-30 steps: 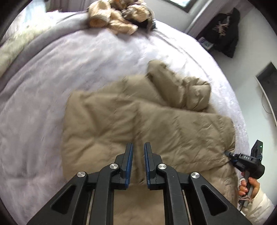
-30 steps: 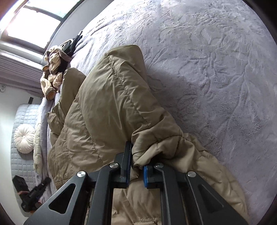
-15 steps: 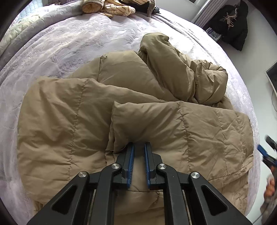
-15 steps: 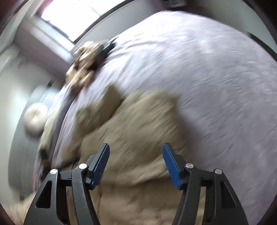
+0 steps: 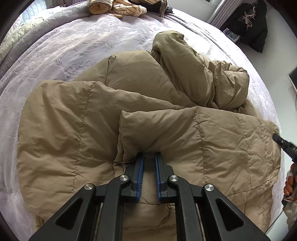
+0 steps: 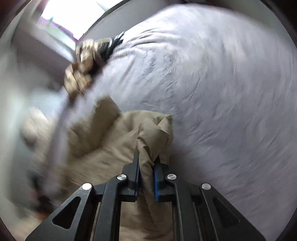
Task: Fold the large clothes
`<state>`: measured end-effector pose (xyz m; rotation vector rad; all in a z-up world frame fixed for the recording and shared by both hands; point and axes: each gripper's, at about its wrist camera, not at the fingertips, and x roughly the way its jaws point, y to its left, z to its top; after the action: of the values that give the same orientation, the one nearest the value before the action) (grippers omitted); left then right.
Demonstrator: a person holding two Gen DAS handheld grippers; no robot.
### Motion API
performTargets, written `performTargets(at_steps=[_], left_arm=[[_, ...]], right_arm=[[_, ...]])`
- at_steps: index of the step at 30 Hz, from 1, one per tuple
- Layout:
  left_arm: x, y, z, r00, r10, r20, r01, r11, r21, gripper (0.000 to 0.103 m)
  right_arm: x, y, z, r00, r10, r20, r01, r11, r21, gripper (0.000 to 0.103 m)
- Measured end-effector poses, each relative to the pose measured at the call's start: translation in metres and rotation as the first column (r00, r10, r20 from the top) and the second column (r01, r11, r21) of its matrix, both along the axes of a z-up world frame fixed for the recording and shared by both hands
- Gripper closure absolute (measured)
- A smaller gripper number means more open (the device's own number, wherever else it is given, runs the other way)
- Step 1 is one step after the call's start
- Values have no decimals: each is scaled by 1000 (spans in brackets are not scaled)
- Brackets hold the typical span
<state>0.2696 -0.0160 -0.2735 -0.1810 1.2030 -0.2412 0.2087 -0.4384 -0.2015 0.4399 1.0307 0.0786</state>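
A large tan quilted puffer jacket [image 5: 104, 122] lies partly folded on the lilac bed cover [image 5: 61, 46], its sleeve [image 5: 187, 61] bunched at the back right. My left gripper [image 5: 149, 157] is shut on a folded edge of the jacket near its middle. My right gripper [image 6: 146, 159] is shut on a bunched corner of the same jacket [image 6: 154, 133]; that view is motion-blurred. The right gripper's tip also shows at the right edge of the left wrist view [image 5: 284, 144], beside the jacket's right end.
A pile of beige and dark clothes [image 5: 126, 7] lies at the bed's far edge and shows blurred in the right wrist view [image 6: 87, 61]. A black coat [image 5: 250, 27] hangs at the back right. The bed's right edge [image 5: 267, 96] drops off near the wall.
My right gripper let go of the jacket, opened, then shut on a bunched corner and is moving fast. My left gripper came down closer and stays shut on the folded edge.
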Motion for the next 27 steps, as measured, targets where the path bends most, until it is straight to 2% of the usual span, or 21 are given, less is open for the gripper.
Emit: performTargets(at_steps=[2, 4, 6, 8, 10, 11, 12, 15, 17, 20, 23, 25, 27], left_arm=[[0, -4, -2, 1000, -1, 0, 1, 1000, 12, 90], [1, -7, -3, 1000, -3, -4, 3, 1000, 10, 90], [2, -11, -5, 1000, -15, -9, 15, 1000, -1, 90], [3, -18, -5, 1000, -28, -10, 28, 1000, 3, 90], [3, -23, -4, 999, -36, -2, 36, 999, 22, 90], [2, -22, -4, 999, -36, 0, 36, 999, 24, 90], [2, -22, -4, 999, -34, 1, 33, 999, 21, 90], [2, -21, -4, 1000, -30, -4, 30, 1000, 4, 90], [2, -20, -4, 999, -32, -3, 32, 999, 5, 90], [1, -18, -4, 1000, -29, 2, 29, 1000, 4, 90], [-1, -17, 3, 1000, -17, -8, 17, 1000, 12, 90], [-8, -15, 19, 1000, -24, 14, 23, 999, 37, 90], [-18, -9, 29, 999, -32, 31, 31, 999, 28, 90]], right_arm=[[0, 13, -5, 998, 63, -17, -65, 980, -189, 93], [0, 21, -16, 994, 100, -37, -106, 953, -283, 93], [2, 21, -29, 993, 104, -54, -117, 936, -331, 93], [4, 15, -39, 994, 85, -71, -104, 938, -330, 92], [2, 0, -43, 996, 31, -78, -52, 958, -280, 90], [1, -10, -43, 997, -11, -80, -8, 973, -233, 83], [-2, -22, -41, 994, -69, -87, 52, 982, -181, 80], [-19, -46, -24, 975, -204, -84, 197, 977, -85, 80], [-33, -44, -4, 982, -186, -35, 183, 981, -67, 80], [-55, -11, 14, 1000, -29, 8, 30, 996, -81, 80], [-64, 16, -9, 996, 57, -73, -67, 987, -146, 80], [-66, 20, -34, 991, 47, -125, -66, 986, -152, 81], [-69, 18, -38, 994, 22, -111, -39, 987, -154, 81]])
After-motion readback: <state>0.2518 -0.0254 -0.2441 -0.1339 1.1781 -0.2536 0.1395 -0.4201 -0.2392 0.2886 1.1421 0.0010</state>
